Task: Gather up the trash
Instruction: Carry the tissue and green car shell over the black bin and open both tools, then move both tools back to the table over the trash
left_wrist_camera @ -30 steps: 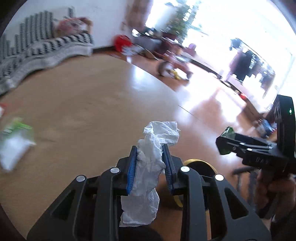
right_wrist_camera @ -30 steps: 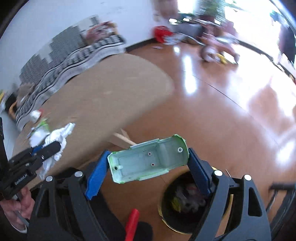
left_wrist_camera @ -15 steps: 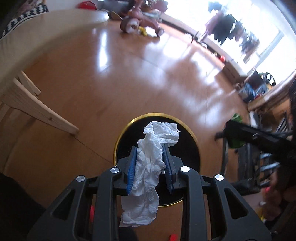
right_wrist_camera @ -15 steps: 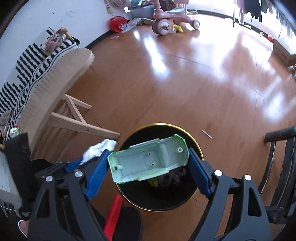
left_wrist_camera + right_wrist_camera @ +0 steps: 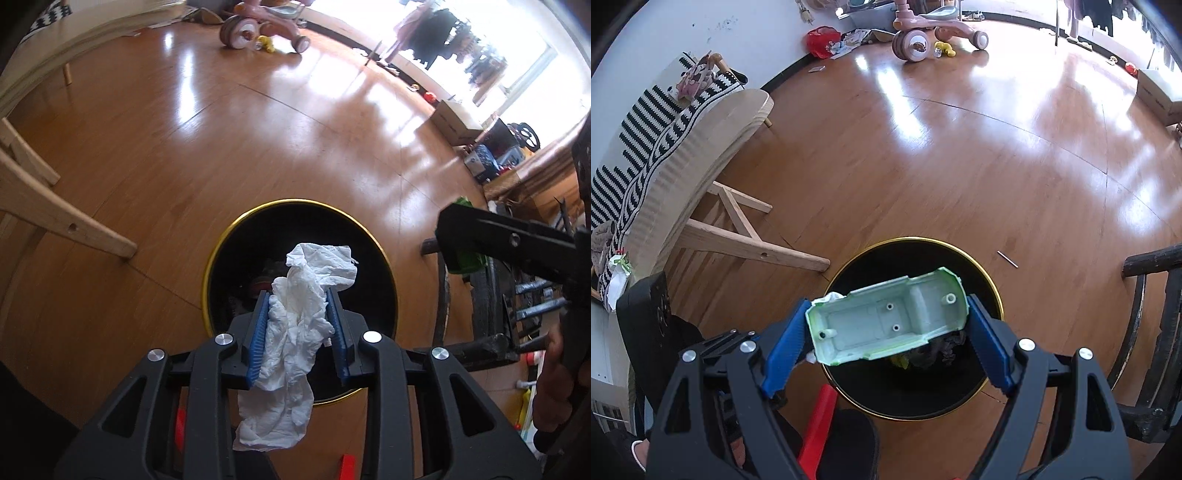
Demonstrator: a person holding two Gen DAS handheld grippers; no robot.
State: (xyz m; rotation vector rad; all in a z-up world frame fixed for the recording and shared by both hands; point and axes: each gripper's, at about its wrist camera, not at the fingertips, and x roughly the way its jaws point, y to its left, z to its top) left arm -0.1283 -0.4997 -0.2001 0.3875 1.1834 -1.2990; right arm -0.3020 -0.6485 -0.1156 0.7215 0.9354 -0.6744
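Note:
A crumpled white tissue (image 5: 317,262) hangs between the blue pads of my left gripper (image 5: 296,295), right above the black bin with a gold rim (image 5: 221,251). The jaws are opening, and the tissue still fills the gap and touches both pads. My right gripper (image 5: 888,306) is shut on a pale green toy car shell (image 5: 886,325), held crosswise with its hollow underside up over the same bin (image 5: 995,295). Dark trash lies inside the bin. In the left wrist view the right gripper's finger (image 5: 491,230) reaches in from the right.
A light wooden table (image 5: 713,122) with slanted legs (image 5: 74,229) stands left of the bin. A dark metal frame (image 5: 1152,295) is close on the right. A pink tricycle (image 5: 923,33) and clutter sit far off on the shiny wooden floor.
Both grippers swung away from the tabletop and down over the bin, then held still. The left pads now stand slightly wider around the tissue. The car shell stays gripped.

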